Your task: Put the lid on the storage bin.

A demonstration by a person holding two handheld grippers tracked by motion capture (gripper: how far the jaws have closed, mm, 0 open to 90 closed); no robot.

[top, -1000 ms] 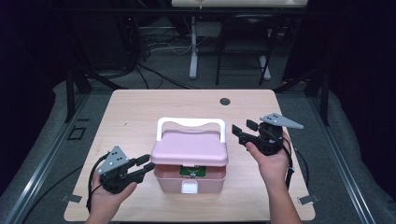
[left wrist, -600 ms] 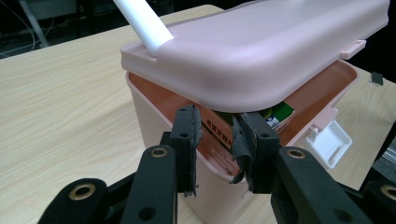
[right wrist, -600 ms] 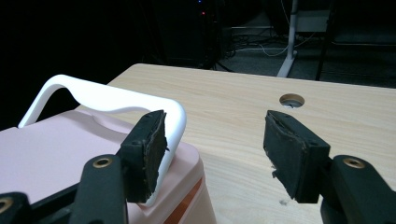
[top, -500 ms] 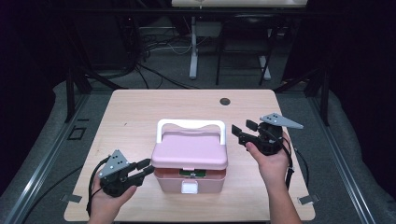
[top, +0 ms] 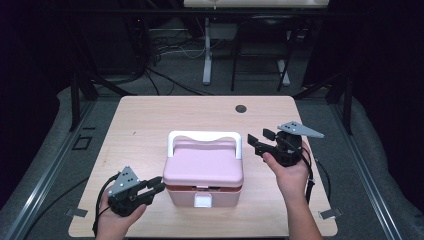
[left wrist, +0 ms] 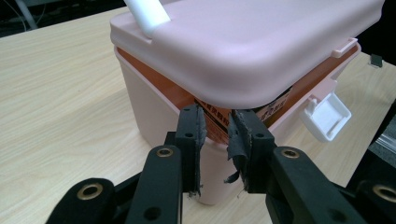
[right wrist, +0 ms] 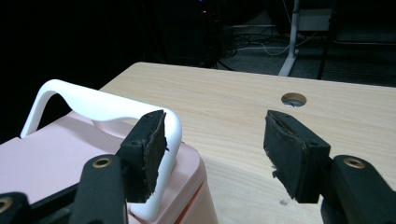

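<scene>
Pink plastic makes up the lidded box (top: 204, 175) with a white arched handle (top: 204, 138), which stands near the front middle of the pale wooden table (top: 150, 120), its white front latch (top: 202, 201) facing the person. The left gripper (top: 159, 187) sits just beside the box's front left corner, held low in the person's left hand (top: 117, 222). Its jaws have just been closing and now stand narrowly apart. In the left gripper view the tips lie right at the seam under the lid (left wrist: 252, 42), against the orange band (left wrist: 163, 79) at the corner, though whether the pads press on it cannot be told. The right gripper (top: 256, 141) hovers just off the box's back right corner, beside the handle's right end. Its jaws are spread wide with nothing between them; in the right gripper view the handle (right wrist: 88, 100) curves just behind one pad (right wrist: 147, 149).
</scene>
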